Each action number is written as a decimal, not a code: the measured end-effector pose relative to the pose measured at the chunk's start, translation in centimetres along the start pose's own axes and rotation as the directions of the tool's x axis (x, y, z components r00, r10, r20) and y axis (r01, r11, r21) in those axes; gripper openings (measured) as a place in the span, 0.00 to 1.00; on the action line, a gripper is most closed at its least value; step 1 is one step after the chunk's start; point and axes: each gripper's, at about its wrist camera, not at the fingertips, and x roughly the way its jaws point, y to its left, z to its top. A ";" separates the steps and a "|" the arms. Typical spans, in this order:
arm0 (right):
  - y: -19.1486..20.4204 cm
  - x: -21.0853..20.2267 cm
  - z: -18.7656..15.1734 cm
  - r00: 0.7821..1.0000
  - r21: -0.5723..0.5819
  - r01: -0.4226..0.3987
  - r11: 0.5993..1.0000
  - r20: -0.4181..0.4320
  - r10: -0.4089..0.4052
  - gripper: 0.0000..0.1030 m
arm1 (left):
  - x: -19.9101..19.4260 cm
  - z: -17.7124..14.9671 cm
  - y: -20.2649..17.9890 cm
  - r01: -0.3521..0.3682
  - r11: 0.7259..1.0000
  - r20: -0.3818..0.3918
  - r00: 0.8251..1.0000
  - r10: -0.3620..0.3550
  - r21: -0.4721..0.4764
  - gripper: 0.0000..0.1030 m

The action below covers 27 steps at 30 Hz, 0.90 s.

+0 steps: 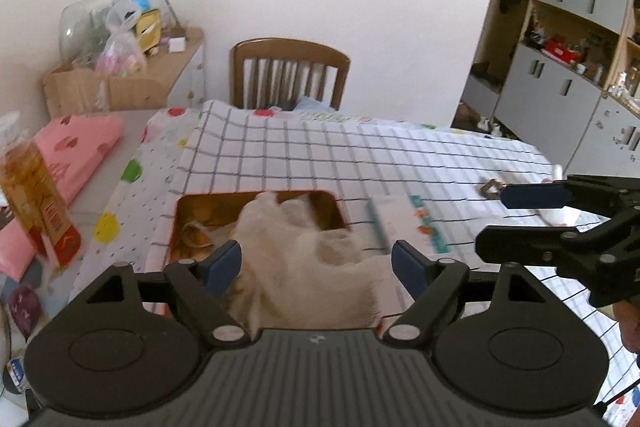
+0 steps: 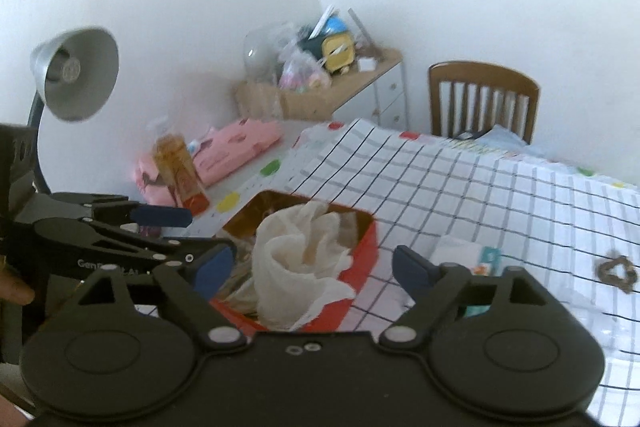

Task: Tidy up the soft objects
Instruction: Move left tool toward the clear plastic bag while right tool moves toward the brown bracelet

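A crumpled cream cloth (image 1: pixel 316 259) lies in a red tin box (image 1: pixel 192 207) and spills over its near rim; both also show in the right wrist view, cloth (image 2: pixel 300 263), tin (image 2: pixel 360 263). My left gripper (image 1: pixel 318 265) is open, its fingers wide on either side of the cloth without touching it. My right gripper (image 2: pixel 312 269) is open just above the same cloth and tin. Each gripper shows in the other's view, the right one (image 1: pixel 520 215) and the left one (image 2: pixel 188 231). A small brown scrunchie (image 2: pixel 616 271) lies on the checked tablecloth to the right.
A flat tissue pack (image 2: pixel 476 259) lies right of the tin. An orange packet (image 2: pixel 180 171) and pink packages (image 2: pixel 236 147) sit at the table's left. A desk lamp (image 2: pixel 76 75) stands left. A wooden chair (image 1: pixel 288 75) is behind the table; cabinets (image 1: pixel 568 67) are at right.
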 end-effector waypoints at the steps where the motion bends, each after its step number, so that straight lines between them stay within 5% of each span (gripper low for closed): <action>1: -0.4 -0.6 0.0 1.000 0.007 0.004 1.000 0.011 -0.004 0.91 | 0.0 0.2 -0.5 0.008 1.000 0.004 1.000 -0.008 0.003 0.80; 8: -4.0 -4.0 -0.7 0.995 0.047 0.079 0.996 0.054 -0.082 1.00 | 0.3 1.1 -4.5 0.051 0.998 0.041 0.998 -0.052 0.030 0.99; 19: -11.8 -8.0 -2.0 0.970 0.095 0.224 0.970 0.074 -0.231 1.00 | 4.0 2.1 -11.3 0.168 0.986 0.012 0.986 -0.168 -0.001 0.99; 27: -18.7 -9.0 -2.2 0.954 0.144 0.284 0.948 0.059 -0.295 1.00 | 7.5 1.8 -18.8 0.197 0.970 -0.013 0.980 -0.197 0.143 1.00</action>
